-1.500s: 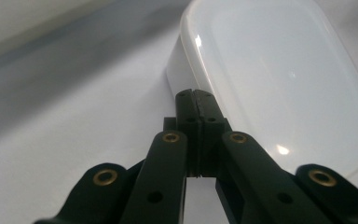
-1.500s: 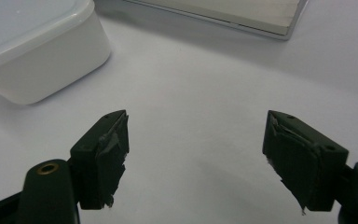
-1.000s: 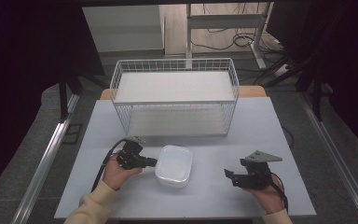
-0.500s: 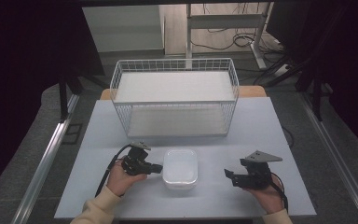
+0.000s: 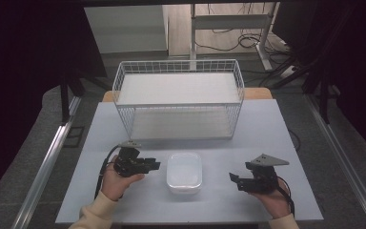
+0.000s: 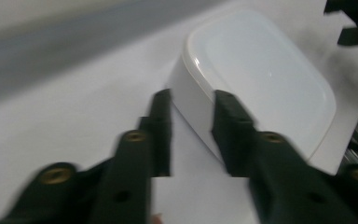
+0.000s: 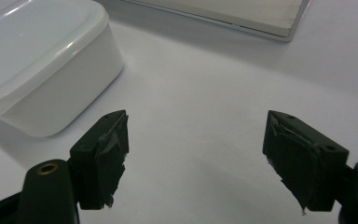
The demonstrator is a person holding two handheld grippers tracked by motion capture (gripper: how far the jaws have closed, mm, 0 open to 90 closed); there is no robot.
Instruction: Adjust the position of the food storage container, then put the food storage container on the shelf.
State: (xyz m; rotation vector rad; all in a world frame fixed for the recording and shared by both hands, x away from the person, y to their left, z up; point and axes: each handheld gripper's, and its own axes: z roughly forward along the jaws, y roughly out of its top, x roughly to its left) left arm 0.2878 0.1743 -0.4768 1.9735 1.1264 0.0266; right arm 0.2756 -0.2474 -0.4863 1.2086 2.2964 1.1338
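In the high view, a white lidded tub [image 5: 184, 171] sits at lower centre of the pale surface [image 5: 276, 129], near its front edge. A white wire basket [image 5: 178, 98] stands above it in the frame, well apart from the tub. The left claw [image 5: 153, 165], held in a hand [image 5: 116, 181] at lower left, points toward the tub's left side, with its tips just beside it. The right claw [image 5: 233, 179], held in a hand [image 5: 274, 200] at lower right, points toward the tub's right side but sits apart from it, with bare surface between.

In the left gripper view, the left claw [image 6: 192, 123] rises from the bottom, its jaws parted by a narrow gap with nothing between them. The tub [image 6: 261, 79] fills the upper right, its near wall just beyond the tips; whether they touch it cannot be told. The picture is blurred.

In the right gripper view, the right claw [image 7: 196, 154] is spread wide over bare surface, its taped pads [image 7: 112, 154] gripping nothing. The tub [image 7: 42, 60] lies at upper left, apart from the jaws. The basket's base [image 7: 242, 14] shows along the top edge.
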